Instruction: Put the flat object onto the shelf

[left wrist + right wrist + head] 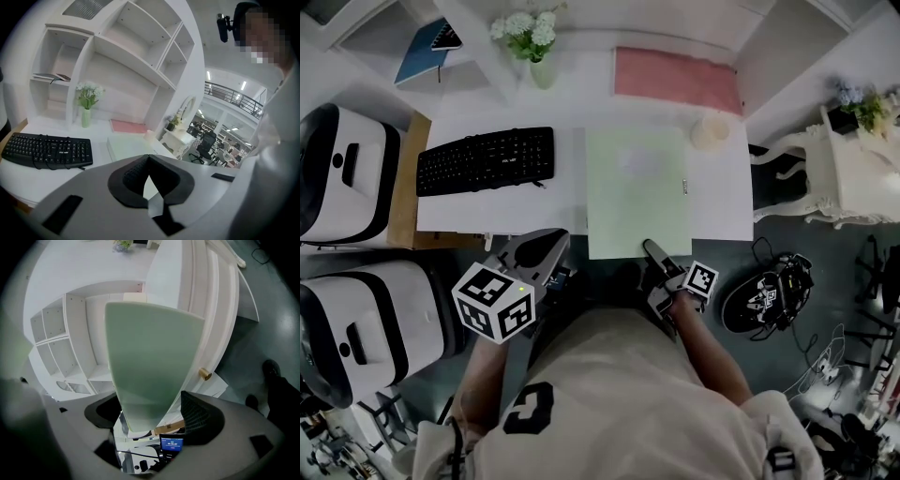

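The flat object point(637, 187) is a pale green board lying on the white desk point(727, 211), its near edge hanging over the front. My right gripper point(656, 255) is at that near edge and open. In the right gripper view the board point(150, 357) reaches in between the jaws, and the right pad point(201, 416) stands apart from it. My left gripper point(539, 248) hovers at the desk front, left of the board, shut with nothing in it point(149, 157). The white shelf point(117, 51) rises behind the desk.
A black keyboard point(486, 159) lies left of the board. At the back are a vase of flowers point(534, 42), a pink mat point(675, 80) and a small cream pot point(710, 131). A blue book point(427, 52) rests in a shelf compartment. White units point(347, 169) stand at left.
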The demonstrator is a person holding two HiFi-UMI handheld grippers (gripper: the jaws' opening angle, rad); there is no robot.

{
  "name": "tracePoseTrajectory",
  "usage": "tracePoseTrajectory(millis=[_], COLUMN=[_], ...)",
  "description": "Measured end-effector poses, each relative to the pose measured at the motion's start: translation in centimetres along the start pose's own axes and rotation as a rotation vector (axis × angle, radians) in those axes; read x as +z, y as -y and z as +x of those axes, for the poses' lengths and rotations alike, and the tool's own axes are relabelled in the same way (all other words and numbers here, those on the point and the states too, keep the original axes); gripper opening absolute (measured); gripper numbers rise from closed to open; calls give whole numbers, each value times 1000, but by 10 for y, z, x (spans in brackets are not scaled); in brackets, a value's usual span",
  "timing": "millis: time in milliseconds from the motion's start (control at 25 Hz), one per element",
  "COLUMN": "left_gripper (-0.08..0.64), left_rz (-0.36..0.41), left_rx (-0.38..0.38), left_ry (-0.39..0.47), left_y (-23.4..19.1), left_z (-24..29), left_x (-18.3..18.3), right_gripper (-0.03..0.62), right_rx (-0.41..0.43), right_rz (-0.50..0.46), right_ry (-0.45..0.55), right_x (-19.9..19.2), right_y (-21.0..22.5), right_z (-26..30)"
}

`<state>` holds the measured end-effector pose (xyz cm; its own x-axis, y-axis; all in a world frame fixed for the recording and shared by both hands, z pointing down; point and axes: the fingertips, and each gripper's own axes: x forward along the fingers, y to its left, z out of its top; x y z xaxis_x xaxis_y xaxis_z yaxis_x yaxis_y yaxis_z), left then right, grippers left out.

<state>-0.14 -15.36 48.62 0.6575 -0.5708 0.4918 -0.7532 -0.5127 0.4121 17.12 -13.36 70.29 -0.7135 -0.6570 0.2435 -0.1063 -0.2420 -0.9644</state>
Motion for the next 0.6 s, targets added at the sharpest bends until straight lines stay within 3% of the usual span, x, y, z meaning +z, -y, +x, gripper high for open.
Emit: tracePoseTrajectory(millis=[600], left_gripper=[12], left_rz=[-11], left_rx=[-24], left_ry=[-30], left_y=[-3], left_z=[4], left_x=[-11], right_gripper=[374], right_rx=[70], right_rz=[-16], right_ry=[-14], right_x=[2], right_y=[-2], right_z=[4])
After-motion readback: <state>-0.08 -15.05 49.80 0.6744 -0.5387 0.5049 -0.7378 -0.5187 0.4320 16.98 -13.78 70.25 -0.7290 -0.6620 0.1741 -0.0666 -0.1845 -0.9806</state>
